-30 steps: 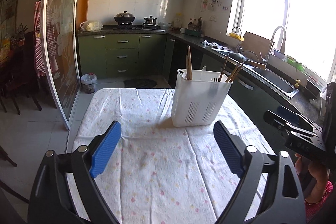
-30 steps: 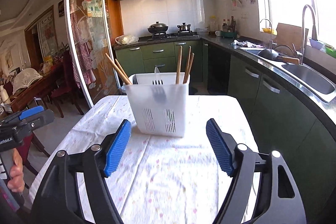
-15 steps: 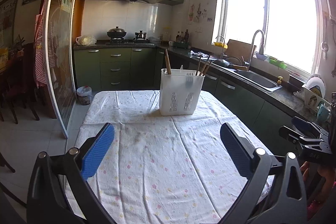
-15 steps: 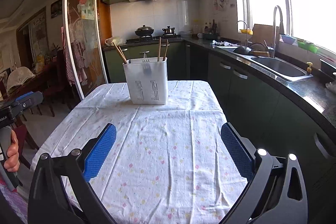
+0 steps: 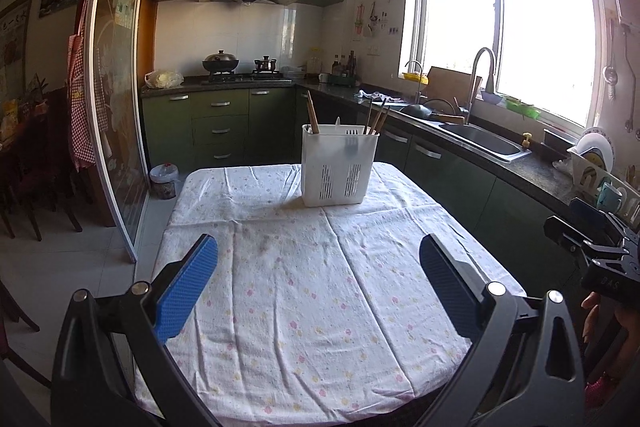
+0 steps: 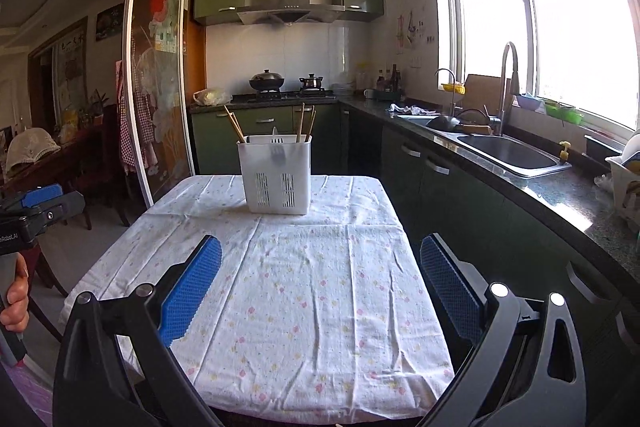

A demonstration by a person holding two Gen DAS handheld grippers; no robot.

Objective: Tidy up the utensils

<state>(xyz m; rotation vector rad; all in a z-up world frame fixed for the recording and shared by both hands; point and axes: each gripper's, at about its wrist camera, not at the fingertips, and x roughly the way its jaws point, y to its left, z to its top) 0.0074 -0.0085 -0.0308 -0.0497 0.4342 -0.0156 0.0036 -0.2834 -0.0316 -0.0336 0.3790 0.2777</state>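
A white slotted utensil holder (image 5: 339, 169) stands upright at the far end of a table with a floral cloth (image 5: 312, 291). It holds wooden chopsticks (image 5: 312, 117) and a fork (image 5: 351, 143). It also shows in the right wrist view (image 6: 276, 175), with chopsticks (image 6: 235, 125) and a fork (image 6: 276, 149) in it. My left gripper (image 5: 318, 263) is open and empty, well back over the near table edge. My right gripper (image 6: 320, 259) is open and empty, likewise far from the holder. Each gripper shows at the other view's edge.
A green kitchen counter with a sink (image 6: 508, 153) and tap runs along the right. A dish rack (image 5: 600, 171) stands at the near right. A stove with pots (image 5: 240, 67) is at the back. A glass sliding door (image 5: 116, 107) and chairs are on the left.
Both grippers have pulled back and up from the holder, which now looks smaller and farther away. Both have stayed open and empty.
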